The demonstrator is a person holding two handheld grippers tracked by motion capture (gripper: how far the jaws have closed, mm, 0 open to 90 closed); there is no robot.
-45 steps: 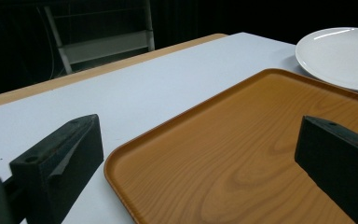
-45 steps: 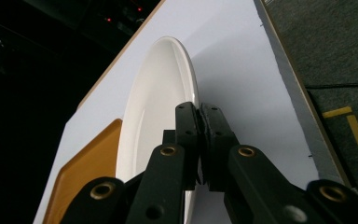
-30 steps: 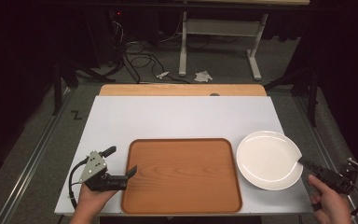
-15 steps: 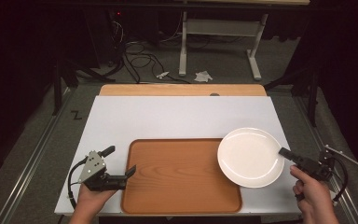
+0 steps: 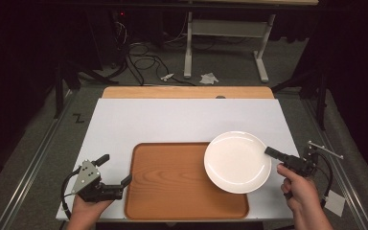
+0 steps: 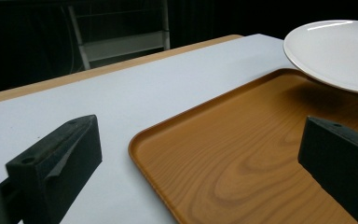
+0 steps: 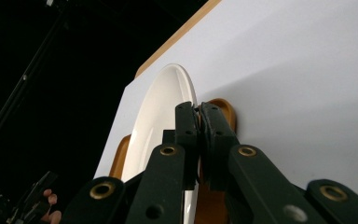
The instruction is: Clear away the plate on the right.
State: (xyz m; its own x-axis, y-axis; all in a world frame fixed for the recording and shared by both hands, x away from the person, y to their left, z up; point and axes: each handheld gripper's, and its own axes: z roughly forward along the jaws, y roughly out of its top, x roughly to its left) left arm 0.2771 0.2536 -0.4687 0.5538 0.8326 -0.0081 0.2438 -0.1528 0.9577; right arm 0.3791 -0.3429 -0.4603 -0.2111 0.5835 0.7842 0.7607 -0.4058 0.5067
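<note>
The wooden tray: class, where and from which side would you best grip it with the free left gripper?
Grip the tray by its raised rim on the near-left edge, coming in level from the left. The left gripper already sits open beside that low, thin lip; the plate hangs over the right side.

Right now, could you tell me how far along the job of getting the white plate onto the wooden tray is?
Done: the right gripper is shut on the rim of the white plate, which is off the table and partly over the wooden tray. In hand: carrying it there. Left: setting it down and letting go. The left gripper, open, waits at the tray's left edge.
</note>
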